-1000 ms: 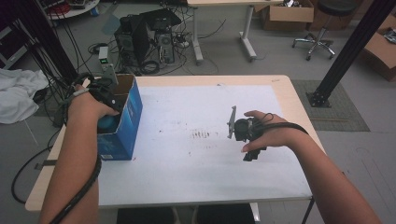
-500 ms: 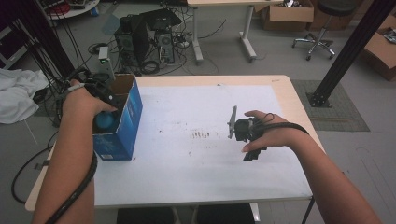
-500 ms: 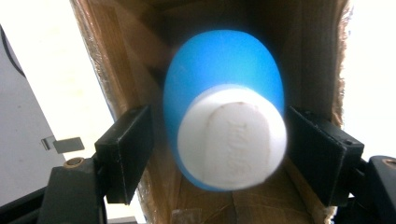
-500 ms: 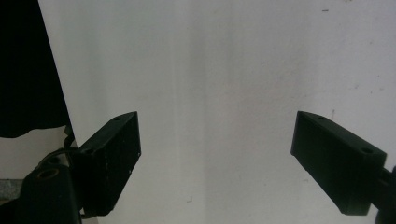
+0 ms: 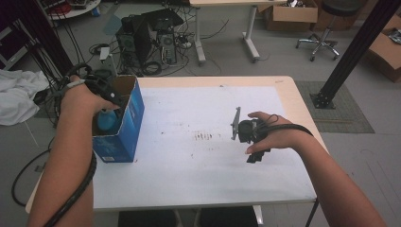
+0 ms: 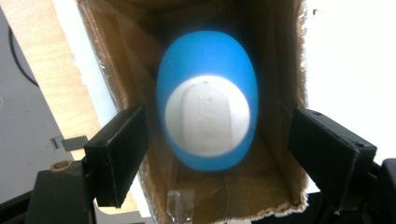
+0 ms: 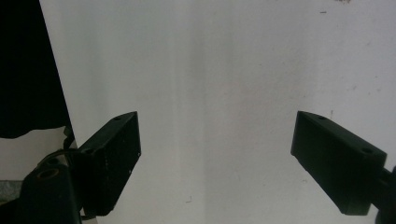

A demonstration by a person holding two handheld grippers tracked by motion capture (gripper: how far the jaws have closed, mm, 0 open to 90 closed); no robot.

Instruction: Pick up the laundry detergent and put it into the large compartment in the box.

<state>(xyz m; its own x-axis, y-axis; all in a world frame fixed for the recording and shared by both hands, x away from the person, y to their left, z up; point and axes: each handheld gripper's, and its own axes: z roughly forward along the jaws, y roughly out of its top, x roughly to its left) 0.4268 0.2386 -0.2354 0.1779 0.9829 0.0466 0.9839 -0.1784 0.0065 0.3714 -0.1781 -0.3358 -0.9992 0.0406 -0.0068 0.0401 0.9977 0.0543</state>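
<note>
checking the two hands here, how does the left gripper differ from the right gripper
The left gripper hangs over the open blue box, jaws just opened, a blue egg-shaped thing lying free below them; the right gripper faces bare white table. In the high view the left is at the table's edge, the right mid-table. Both stand open, gripping nothing.

Your blue egg-shaped object looks like smooth plastic with a matt white end. The box around it is raw brown cardboard inside, fuzzy-edged, glossy blue outside. Your counter is scuffed matt white with wood edging.
</note>
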